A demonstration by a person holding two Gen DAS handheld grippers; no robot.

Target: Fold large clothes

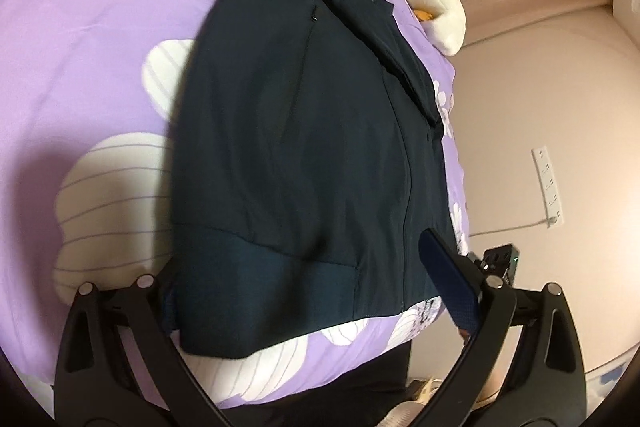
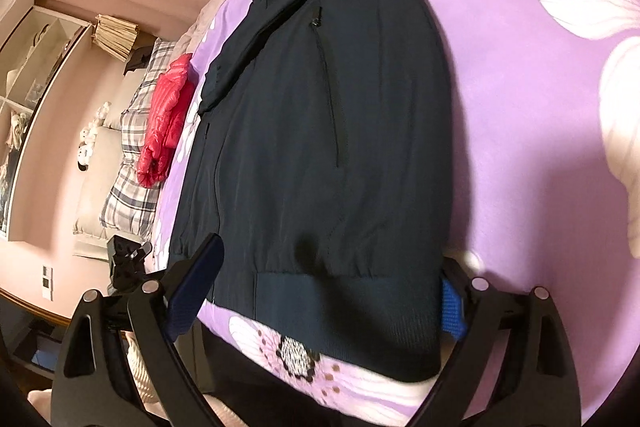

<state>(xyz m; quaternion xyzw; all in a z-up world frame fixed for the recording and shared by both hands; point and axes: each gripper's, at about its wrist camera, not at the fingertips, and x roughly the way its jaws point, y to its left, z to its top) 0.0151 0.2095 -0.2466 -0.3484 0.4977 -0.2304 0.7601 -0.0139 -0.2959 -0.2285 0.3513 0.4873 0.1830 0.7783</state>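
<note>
I see a dark navy jacket (image 2: 312,131) on a lilac bedspread (image 2: 520,107) with white flowers, beside a red garment (image 2: 166,119) and grey plaid bedding (image 2: 132,187).

Left tool (image 1: 316,287) spread wide, angled downward; right tool (image 2: 324,291) likewise spread wide, tilted downward, pads free.

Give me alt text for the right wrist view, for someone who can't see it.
A dark navy jacket lies flat on a purple floral bedspread, its ribbed hem nearest the camera. The right gripper stands open with its fingers straddling that hem. A red puffer garment lies on the bed's far side.
</note>
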